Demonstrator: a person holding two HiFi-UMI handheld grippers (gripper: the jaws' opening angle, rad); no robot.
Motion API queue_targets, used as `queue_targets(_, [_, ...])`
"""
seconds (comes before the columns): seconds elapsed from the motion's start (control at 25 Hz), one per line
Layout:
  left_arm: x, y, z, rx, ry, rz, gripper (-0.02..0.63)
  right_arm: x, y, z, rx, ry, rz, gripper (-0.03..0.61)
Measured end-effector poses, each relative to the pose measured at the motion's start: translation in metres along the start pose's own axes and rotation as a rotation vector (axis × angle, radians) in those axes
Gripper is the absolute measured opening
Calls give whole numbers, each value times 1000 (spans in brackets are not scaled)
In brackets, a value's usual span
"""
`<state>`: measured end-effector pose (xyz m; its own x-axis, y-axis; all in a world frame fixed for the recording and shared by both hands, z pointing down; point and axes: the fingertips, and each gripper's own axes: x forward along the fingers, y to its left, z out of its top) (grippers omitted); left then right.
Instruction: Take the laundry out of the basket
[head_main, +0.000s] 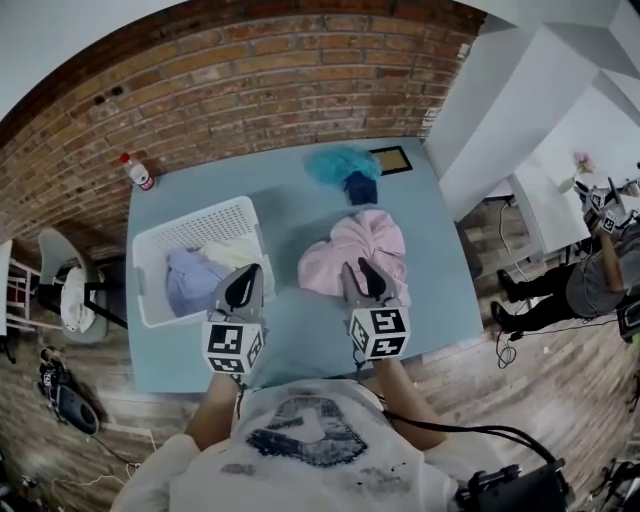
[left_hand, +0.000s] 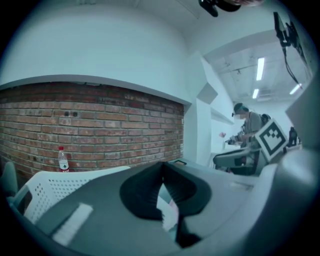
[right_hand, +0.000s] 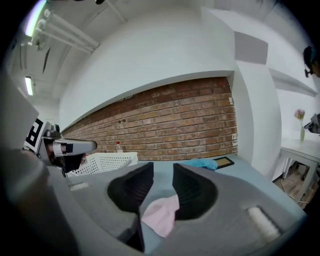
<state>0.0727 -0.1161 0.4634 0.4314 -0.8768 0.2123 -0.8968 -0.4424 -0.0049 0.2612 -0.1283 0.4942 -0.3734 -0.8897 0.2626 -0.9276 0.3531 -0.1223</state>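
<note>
Grey-blue rectangular table (head_main: 300, 335) holds a white perforated plastic laundry basket (head_main: 200, 222) at its left, a lavender cloth garment (head_main: 190, 282) and a cream cloth garment (head_main: 236, 252) inside it, and a crumpled pink fabric garment (head_main: 365, 243) on the tabletop right of the basket. Left gripper (left_hand: 161, 169) over the basket's near right corner: jaw tips together, nothing between. Right gripper (right_hand: 163, 175) over the pink garment's near edge: jaws a narrow gap apart, pads off the cloth.
</note>
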Motion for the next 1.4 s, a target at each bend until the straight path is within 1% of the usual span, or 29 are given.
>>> queue_targets(0.08, [-10, 8, 2, 0, -10, 5, -8, -3, 14, 7, -15, -15, -5, 88])
queue_targets(0.24, [-32, 24, 6, -6, -29, 22, -8, -4, 39, 17, -43, -18, -8, 44])
queue_targets(0.32, [-41, 31, 8, -6, -37, 31, -8, -4, 50, 22, -52, -24, -4, 3])
queue_targets(0.64, [-67, 52, 7, -23, -48, 50, -8, -7, 88, 30, -89, -35, 20, -2])
queue_targets(0.84, [-70, 54, 4, -8, -35, 48, -8, -6, 95, 30, -91, -30, 32, -2])
queue_targets(1.0, [-69, 50, 8, -33, -58, 32, -8, -5, 94, 30, -86, -27, 46, -2])
queue_targets(1.16, [-67, 50, 6, -19, -43, 58, -8, 0, 94, 27, -77, -12, 81, -2])
queue_targets(1.4, [-69, 62, -2, -5, -11, 144, -8, 19, 92, 21, -56, 0, 172, -2])
